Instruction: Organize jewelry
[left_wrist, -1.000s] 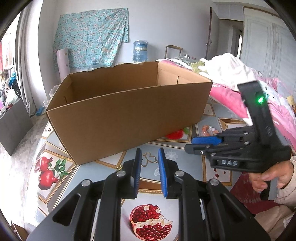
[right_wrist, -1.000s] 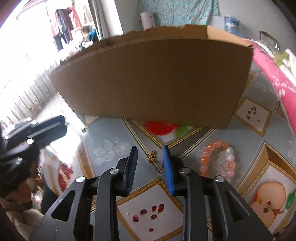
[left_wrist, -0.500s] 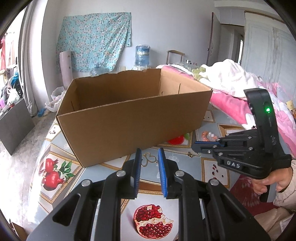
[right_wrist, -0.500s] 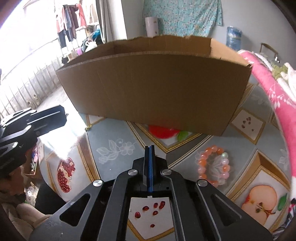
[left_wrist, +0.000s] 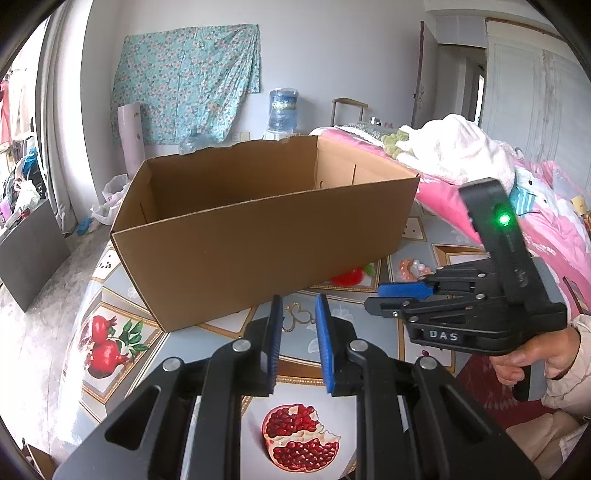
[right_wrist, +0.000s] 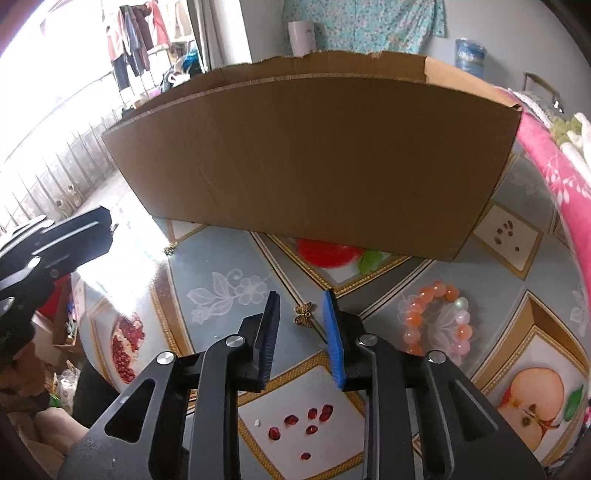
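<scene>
A small gold butterfly charm (right_wrist: 303, 314) lies on the tablecloth, seen in the gap between the tips of my right gripper (right_wrist: 300, 306). Its jaws are opening and the pads do not touch the charm. A bracelet of orange and pink beads (right_wrist: 437, 317) lies to the right of it. My left gripper (left_wrist: 298, 306) stands open and holds nothing, and a thin gold chain (left_wrist: 295, 314) lies on the cloth beyond its tips. In the left wrist view the right gripper (left_wrist: 380, 297) hovers at the right, held by a hand (left_wrist: 532, 354). The open cardboard box (left_wrist: 258, 229) stands behind both.
The table has a glossy fruit-print cloth (right_wrist: 229, 291). The left gripper (right_wrist: 105, 232) shows at the left edge of the right wrist view, with a small gold piece (right_wrist: 169, 251) on the cloth near it. A pink blanket (left_wrist: 443, 199) and bedding lie to the right.
The right gripper's jaws went from apart to fully shut and have parted again. The butterfly charm still lies on the cloth. The left gripper's jaws kept the same gap.
</scene>
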